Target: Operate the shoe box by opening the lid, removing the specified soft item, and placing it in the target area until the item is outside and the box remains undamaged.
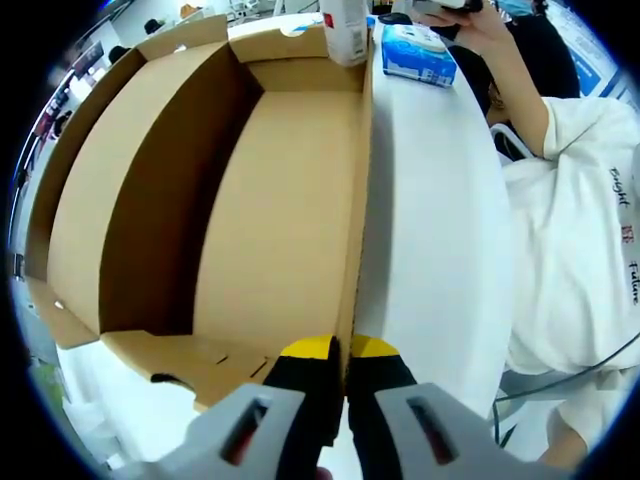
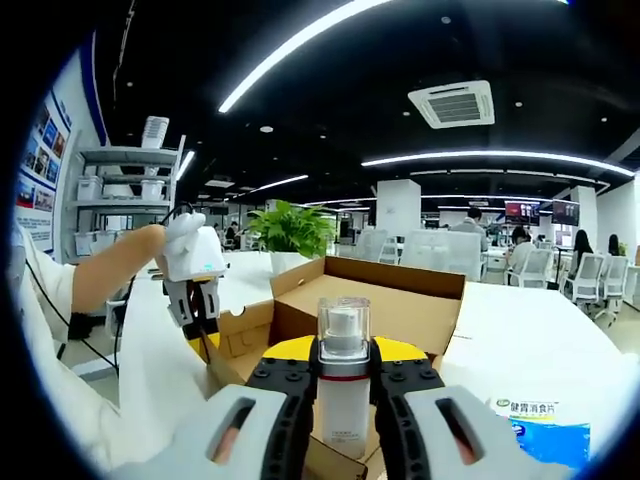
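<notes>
An open brown cardboard shoe box (image 1: 280,220) lies on the white table (image 1: 430,220), and what I see of its inside is bare. My left gripper (image 1: 345,350) is shut on the top edge of the box's right side wall, one yellow-tipped finger on each face. In the right gripper view it appears as the white gripper (image 2: 203,322) at the box's (image 2: 385,300) near-left corner. My right gripper (image 2: 343,385) is shut on an upright white bottle (image 2: 343,400) with a clear cap and red band. That bottle (image 1: 345,30) stands out past the box's far end.
A blue and white tissue pack (image 1: 420,52) (image 2: 540,425) lies on the table beside the box's far end. A person in a white shirt (image 1: 570,220) stands close along the table's right edge. A potted plant (image 2: 295,230) and office desks are beyond.
</notes>
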Demonstrator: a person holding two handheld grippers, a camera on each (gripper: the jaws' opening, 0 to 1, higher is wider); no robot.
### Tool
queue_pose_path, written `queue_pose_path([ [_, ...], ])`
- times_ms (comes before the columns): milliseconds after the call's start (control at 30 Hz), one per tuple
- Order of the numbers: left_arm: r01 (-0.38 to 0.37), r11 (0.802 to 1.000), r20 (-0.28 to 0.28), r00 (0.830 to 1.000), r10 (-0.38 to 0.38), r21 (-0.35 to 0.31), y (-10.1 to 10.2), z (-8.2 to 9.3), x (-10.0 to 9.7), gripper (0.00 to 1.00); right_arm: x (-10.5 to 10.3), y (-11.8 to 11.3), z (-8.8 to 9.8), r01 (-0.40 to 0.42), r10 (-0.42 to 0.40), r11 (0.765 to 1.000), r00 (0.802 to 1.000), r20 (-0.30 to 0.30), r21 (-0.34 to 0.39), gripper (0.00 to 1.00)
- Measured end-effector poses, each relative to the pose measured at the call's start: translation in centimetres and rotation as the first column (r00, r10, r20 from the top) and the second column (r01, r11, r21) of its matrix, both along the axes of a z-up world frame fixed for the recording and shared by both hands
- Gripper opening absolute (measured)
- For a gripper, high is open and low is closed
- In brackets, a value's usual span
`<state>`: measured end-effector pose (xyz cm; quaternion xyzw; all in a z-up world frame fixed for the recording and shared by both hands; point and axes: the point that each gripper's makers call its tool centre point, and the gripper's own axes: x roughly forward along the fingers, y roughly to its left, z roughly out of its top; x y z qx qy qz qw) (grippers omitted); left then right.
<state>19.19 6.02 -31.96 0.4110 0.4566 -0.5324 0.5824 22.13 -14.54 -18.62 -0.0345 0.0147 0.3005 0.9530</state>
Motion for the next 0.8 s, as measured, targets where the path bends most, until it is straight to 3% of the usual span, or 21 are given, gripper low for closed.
queue_pose_path([
  [133, 0.000, 1.000, 0.000, 1.000, 0.000, 0.001, 0.0, 0.0, -0.3, 0.02, -0.2, 0.1, 0.7, -0.012, 0.011, 0.999, 1.000, 0.023, 0.042, 0.19],
  [200, 0.000, 1.000, -0.001, 1.000, 0.000, 0.002, -0.1, 0.0, -0.1, 0.02, -0.4, 0.3, 1.4, -0.024, 0.022, 0.999, 0.997, 0.075, 0.023, 0.19],
  [500, -0.005, 1.000, -0.006, 1.000, 0.005, 0.008, -0.3, 0.2, 0.9, 0.02, -0.5, -0.9, 2.3, -0.026, 0.020, 0.996, 0.997, 0.078, 0.083, 0.19],
  [800, -0.005, 1.000, -0.003, 1.000, 0.005, 0.010, -0.3, 0.3, 1.1, 0.02, -1.3, -1.4, 4.0, -0.026, 0.015, 0.996, 0.993, 0.114, 0.088, 0.19],
])
